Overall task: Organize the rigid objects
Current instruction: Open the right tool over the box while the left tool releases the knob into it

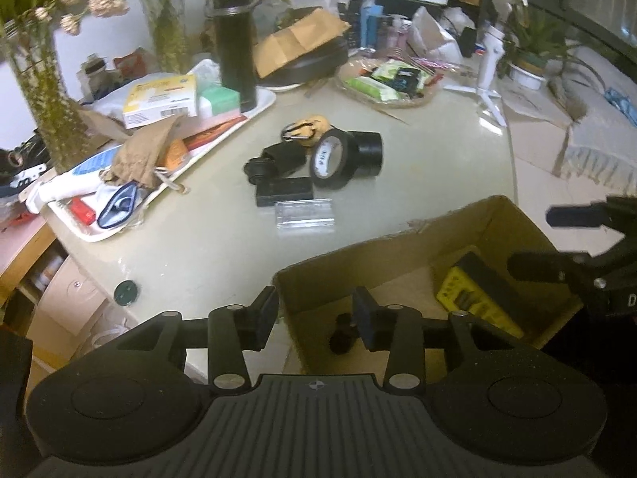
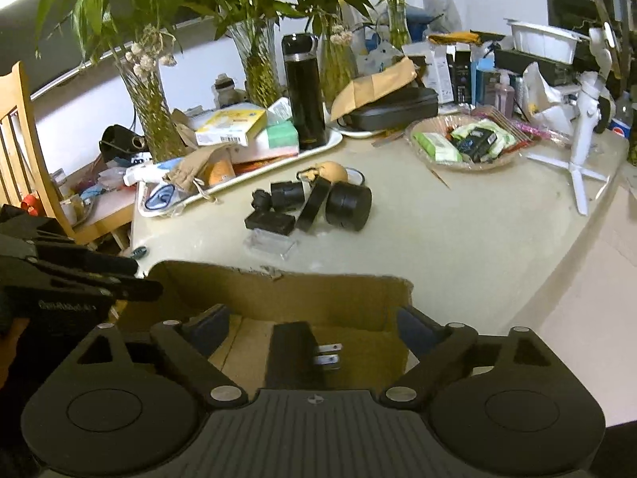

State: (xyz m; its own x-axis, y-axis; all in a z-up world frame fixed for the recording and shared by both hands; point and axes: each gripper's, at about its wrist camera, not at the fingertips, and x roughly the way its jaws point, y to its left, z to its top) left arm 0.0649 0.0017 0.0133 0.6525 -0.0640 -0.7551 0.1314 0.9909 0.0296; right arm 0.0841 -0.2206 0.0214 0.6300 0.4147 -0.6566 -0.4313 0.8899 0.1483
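An open cardboard box (image 1: 398, 255) stands at the table's near edge. My left gripper (image 1: 316, 318) hovers open over its left corner, pads touching nothing. A small black part (image 1: 341, 338) and a yellow-and-black block (image 1: 477, 294) lie inside. My right gripper (image 2: 314, 330) is wide open above the box (image 2: 278, 290); a black plug adapter (image 2: 302, 354) rests on the floor between its fingers, untouched. On the table beyond lie a black tape roll (image 1: 332, 159), a black cylinder (image 1: 368, 151), a flat black box (image 1: 282, 191) and a clear plastic case (image 1: 304, 215).
A white tray (image 1: 223, 135) with cartons and a tall black flask (image 1: 235, 47) fills the left. Glass vases with plants stand behind. A wicker basket (image 1: 390, 99) of packets and a white tripod (image 1: 489, 67) sit far right. The table edge curves away at right; a wooden chair (image 2: 16, 139) stands left.
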